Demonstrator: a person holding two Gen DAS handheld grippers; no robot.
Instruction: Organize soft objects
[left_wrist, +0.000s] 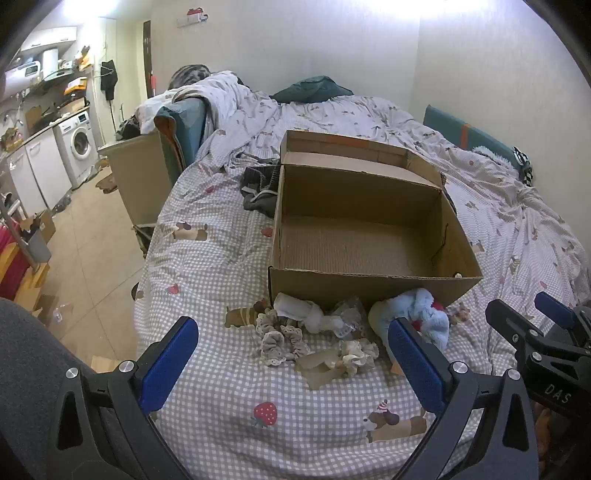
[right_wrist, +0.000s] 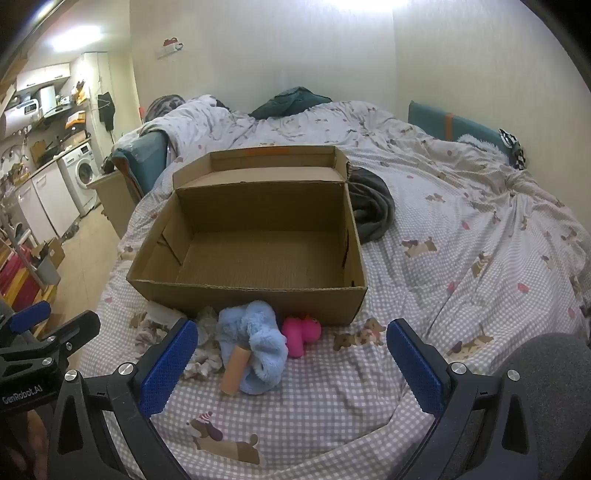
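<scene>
An open, empty cardboard box (left_wrist: 369, 291) (right_wrist: 255, 295) sits on the checked bed cover. In front of it lies a pile of soft things: beige scrunchies (left_wrist: 280, 338), a white rolled cloth (left_wrist: 299, 310), a cream scrunchie (left_wrist: 356, 352), a light blue plush (left_wrist: 424, 314) (right_wrist: 258, 339), a pink toy (right_wrist: 301, 332) and a cardboard tube (right_wrist: 236, 369). My left gripper (left_wrist: 291, 350) is open and empty, just short of the scrunchies. My right gripper (right_wrist: 291, 350) is open and empty, just short of the blue plush and pink toy; it shows at the right edge of the left wrist view (left_wrist: 532, 321).
A dark grey garment (right_wrist: 369, 206) (left_wrist: 258, 188) lies behind the box. A crumpled duvet and teal pillows (right_wrist: 450, 125) are at the bed's far end. The bed's left edge drops to a tiled floor (left_wrist: 85, 240) with a washing machine (left_wrist: 79, 142) and cabinets.
</scene>
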